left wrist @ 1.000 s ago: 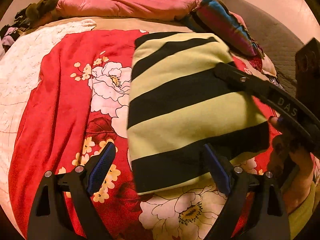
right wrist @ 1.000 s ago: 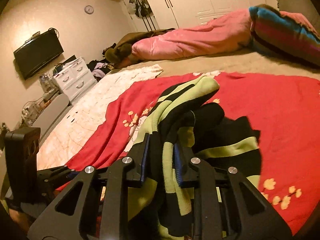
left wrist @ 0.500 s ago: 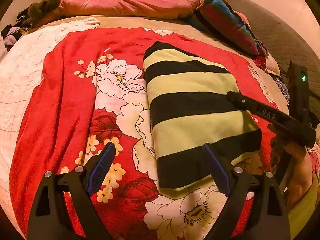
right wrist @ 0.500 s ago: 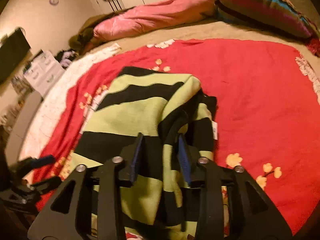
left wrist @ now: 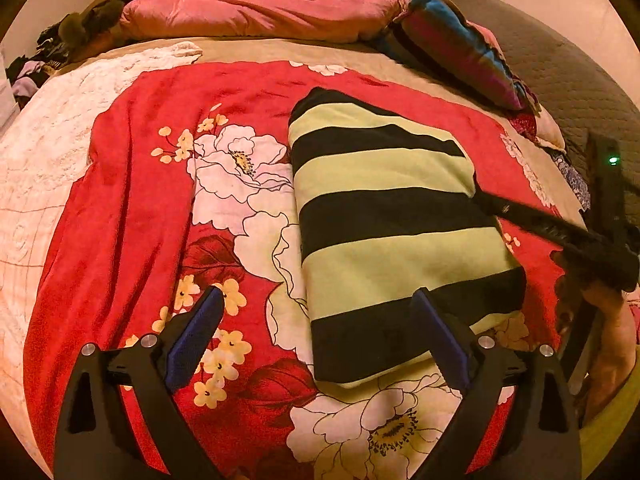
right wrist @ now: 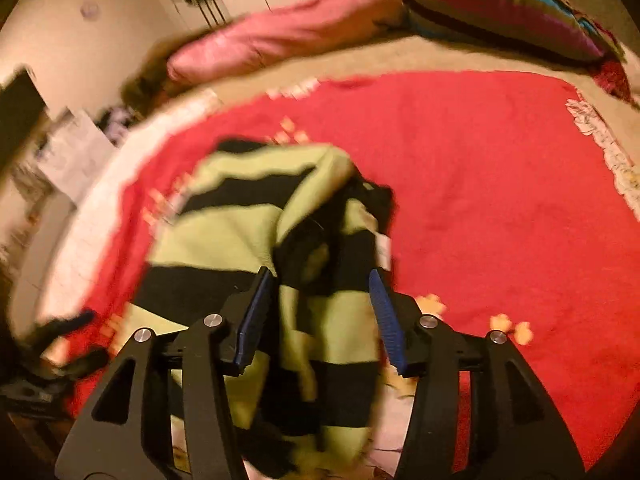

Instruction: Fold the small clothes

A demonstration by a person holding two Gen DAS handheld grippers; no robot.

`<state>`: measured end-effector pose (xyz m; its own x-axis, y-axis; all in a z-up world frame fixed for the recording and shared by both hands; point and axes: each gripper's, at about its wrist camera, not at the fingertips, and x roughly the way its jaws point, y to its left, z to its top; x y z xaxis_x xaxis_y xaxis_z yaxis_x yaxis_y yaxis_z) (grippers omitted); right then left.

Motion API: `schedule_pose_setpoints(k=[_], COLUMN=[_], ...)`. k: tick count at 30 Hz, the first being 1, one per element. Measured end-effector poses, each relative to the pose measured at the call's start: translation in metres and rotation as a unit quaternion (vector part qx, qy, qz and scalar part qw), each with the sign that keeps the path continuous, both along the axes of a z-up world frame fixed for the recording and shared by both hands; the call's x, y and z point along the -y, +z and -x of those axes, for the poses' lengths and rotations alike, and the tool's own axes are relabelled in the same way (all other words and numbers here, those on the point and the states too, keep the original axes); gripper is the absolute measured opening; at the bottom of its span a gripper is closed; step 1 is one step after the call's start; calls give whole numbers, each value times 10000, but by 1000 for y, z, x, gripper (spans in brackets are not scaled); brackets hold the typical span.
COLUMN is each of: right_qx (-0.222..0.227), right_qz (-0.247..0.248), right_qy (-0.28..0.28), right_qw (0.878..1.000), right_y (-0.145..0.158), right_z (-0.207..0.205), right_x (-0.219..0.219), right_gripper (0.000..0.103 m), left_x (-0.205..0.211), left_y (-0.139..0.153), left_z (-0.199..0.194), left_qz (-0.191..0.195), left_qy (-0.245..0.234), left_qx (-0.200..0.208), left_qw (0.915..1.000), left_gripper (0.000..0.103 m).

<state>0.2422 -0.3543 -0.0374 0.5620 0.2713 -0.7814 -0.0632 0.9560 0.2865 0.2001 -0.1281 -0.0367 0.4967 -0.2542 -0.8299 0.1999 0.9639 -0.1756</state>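
A striped yellow-green and black garment lies folded into a neat rectangle on the red floral blanket spread over the bed, at about two o'clock from the left tongs. A second ago it hung bunched in the right tongs; now it rests flat, and those tongs have just been opening, their blue pads apart with the garment's thick right edge between them, seemingly no longer pinched, though blur leaves this uncertain. The left tongs stand spread wide and empty, the near right pad just over the garment's lower edge. The fold looks laid down, so this piece seems nearly finished. The left wrist view shows the tidy top face and the person's hand at three o'clock; the blurred right wrist view alone shows the loose layers and a white label along the open edge.
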Motion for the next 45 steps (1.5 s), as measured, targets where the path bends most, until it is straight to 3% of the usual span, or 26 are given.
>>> schedule_pose_setpoints(k=[5, 9, 16, 23, 30, 38, 43, 45], right_qx=[-210, -165, 319, 65, -267, -606, -507, -472], right_qz=[54, -309, -744, -1022, -1069, -1902, -1809, -1768], right_qy=[-67, -116, -205, -55, 166, 286, 455, 539], right_qw=[9997, 9993, 9965, 9947, 9938, 9795, 9811, 9816], right_y=[-14, -11, 12, -2, -29, -57, -59, -59], right_z=[-6, -4, 4, -2, -14, -26, -29, -27], right_x=[2, 10, 22, 18, 7, 9, 1, -1], right_gripper=[51, 52, 76, 88, 91, 92, 92, 87], left_x=[3, 4, 6, 4, 5, 14, 19, 19], left_y=[-4, -2, -4, -14, -29, -49, -61, -65], left_z=[0, -1, -6, -18, -37, -60, -71, -74], left_qz=[-32, -44, -121, -204, -212, -207, -52, 65], left_qy=[-27, -6, 47, 125, 175, 19, -87, -90], left_qx=[-35, -8, -15, -109, -222, -426, -504, -558], left_qw=[10000, 10000, 9999, 9997, 9994, 9989, 9987, 9984], left_gripper=[94, 96, 97, 98, 98, 99, 99, 99])
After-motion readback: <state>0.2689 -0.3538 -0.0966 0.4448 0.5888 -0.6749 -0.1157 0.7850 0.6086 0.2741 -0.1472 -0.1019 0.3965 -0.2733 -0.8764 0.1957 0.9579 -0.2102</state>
